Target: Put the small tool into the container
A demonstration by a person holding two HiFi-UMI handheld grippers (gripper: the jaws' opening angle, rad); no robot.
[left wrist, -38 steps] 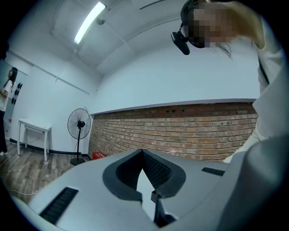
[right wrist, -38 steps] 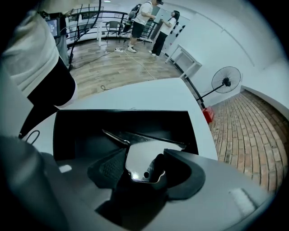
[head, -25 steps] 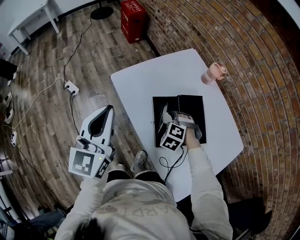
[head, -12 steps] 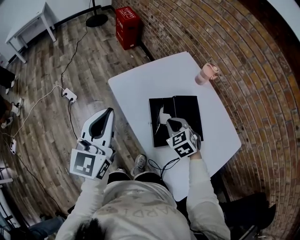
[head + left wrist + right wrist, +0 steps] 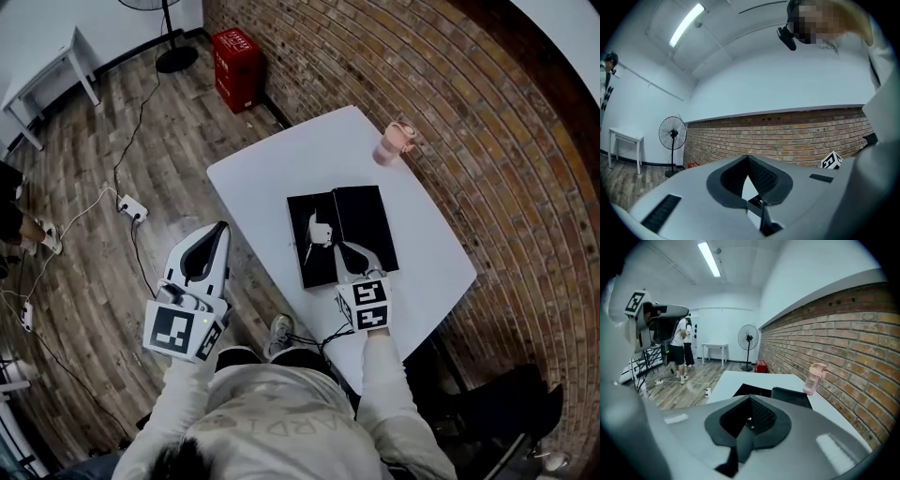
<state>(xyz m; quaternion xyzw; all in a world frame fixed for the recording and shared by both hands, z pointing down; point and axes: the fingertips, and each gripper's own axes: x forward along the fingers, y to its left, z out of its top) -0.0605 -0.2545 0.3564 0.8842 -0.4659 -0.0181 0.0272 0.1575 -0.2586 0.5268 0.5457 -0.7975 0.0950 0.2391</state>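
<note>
The tool (image 5: 319,230) seems to lie already in the left half of the open black case (image 5: 373,225) on the table (image 5: 281,164). The step now looks like clearing out, so the right gripper (image 5: 344,250) should draw straight back and up without brushing the tool or nudging the case. Its jaws are together just beside the tool and seem to hold nothing, though I cannot tell whether they touch it. The left gripper (image 5: 218,231), tips together and empty, hangs off the table.

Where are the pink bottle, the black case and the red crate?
pink bottle (image 5: 391,143), head view, its body.
black case (image 5: 364,217), head view, bare right half.
red crate (image 5: 236,54), head view, its top.
</note>
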